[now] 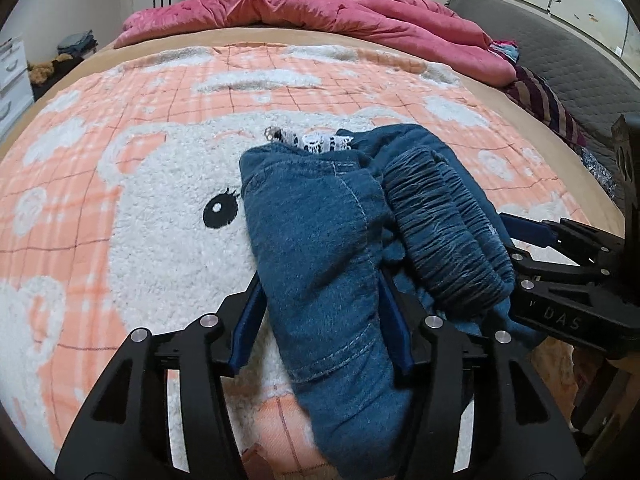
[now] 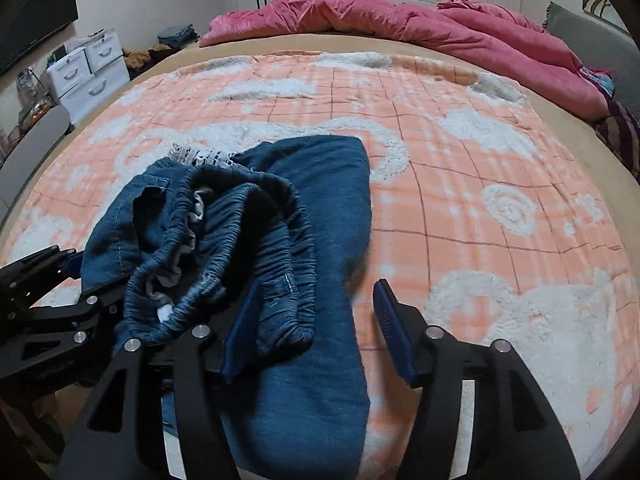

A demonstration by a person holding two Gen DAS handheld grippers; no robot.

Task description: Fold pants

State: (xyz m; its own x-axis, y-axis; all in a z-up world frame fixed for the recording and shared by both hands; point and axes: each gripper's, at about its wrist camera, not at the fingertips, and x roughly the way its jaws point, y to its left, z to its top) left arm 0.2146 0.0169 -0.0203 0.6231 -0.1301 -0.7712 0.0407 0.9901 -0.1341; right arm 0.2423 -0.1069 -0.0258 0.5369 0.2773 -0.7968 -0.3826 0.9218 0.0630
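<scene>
- Bedroom setting: a wide bed (image 1: pixel 100 46) carries a peach checked blanket (image 1: pixel 120 128) with fluffy white bear shapes, a crumpled pink duvet (image 1: pixel 304 10) lies along the far edge, and white drawers (image 2: pixel 86 74) stand at the far left.
- On the near part of the blanket sits a pair of small blue denim pants (image 1: pixel 320 248), bunched in a loose heap, the elastic waistband (image 1: pixel 448 232) uppermost and a strip of white lace trim (image 1: pixel 320 141) peeking out at the far side.
- Left tongs (image 1: pixel 320 320) stand about half open, blue pads (image 1: pixel 246 320) on either side of the left fold of denim; the pads do not appear to press it.
- Right tongs (image 2: pixel 316 332) are likewise parted, one pad beside the gathered waistband (image 2: pixel 280 280), the other clear over bare blanket; nothing is gripped.
- Handling, as I judge it: light, soft and floppy cloth that will sag and drape from wherever it is pinched, not slippery, not fragile. The plush blanket will likely drag on it somewhat.
- Best holds would seem to be the thick waistband at its two ends, since the ruched elastic gives the pads bulk to bite; a pinch of a single thin layer risks lifting only part of the heap.
- The heap probably needs spreading flat before any tidy fold.
</scene>
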